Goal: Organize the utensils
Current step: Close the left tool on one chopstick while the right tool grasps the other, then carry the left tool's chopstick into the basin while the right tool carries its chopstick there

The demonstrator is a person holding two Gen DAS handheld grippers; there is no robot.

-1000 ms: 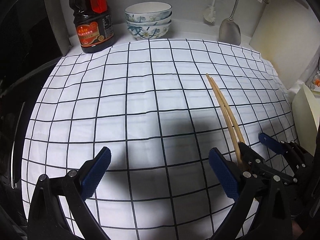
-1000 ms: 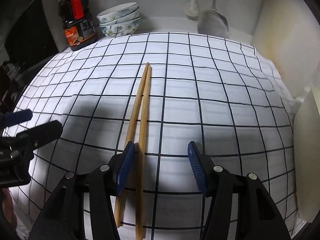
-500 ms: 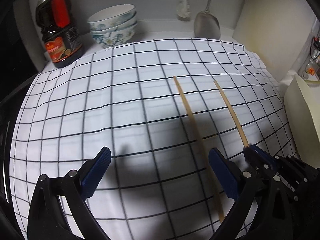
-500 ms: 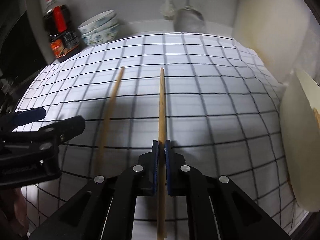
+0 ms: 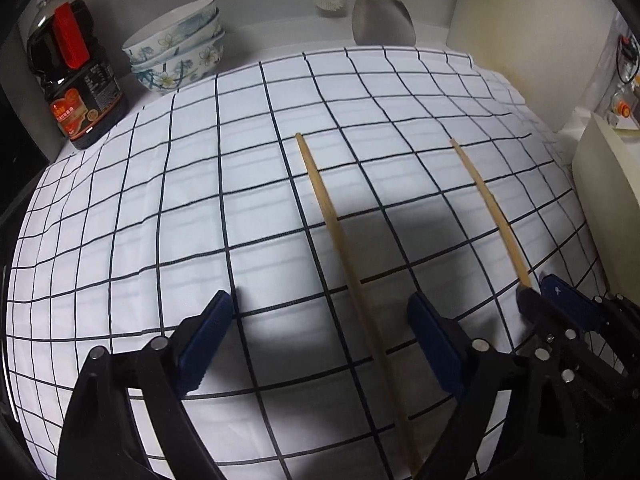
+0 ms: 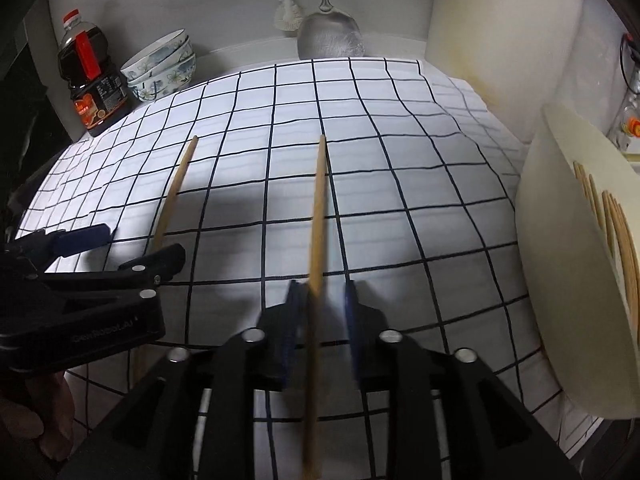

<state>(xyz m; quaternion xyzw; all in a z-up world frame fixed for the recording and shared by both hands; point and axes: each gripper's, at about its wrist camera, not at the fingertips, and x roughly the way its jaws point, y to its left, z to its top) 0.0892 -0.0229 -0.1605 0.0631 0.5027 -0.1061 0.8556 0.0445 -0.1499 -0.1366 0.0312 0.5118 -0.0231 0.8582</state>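
Your left gripper [image 5: 320,336] stands wide open and holds nothing; one chopstick [image 5: 348,272] lies on the checked cloth [image 5: 160,200] between its fingers, nearer the right one, its tip pointing toward 12 o'clock. Your right gripper [image 6: 320,320] has its blue pads a little apart with the second chopstick [image 6: 318,240] running between them; motion blur hides whether they pinch it. At 3 o'clock in the right wrist view stands a cream holder [image 6: 560,280] with more chopsticks inside. A sauce bottle [image 5: 72,76] and stacked bowls [image 5: 180,48] sit at 11 o'clock on the surface.
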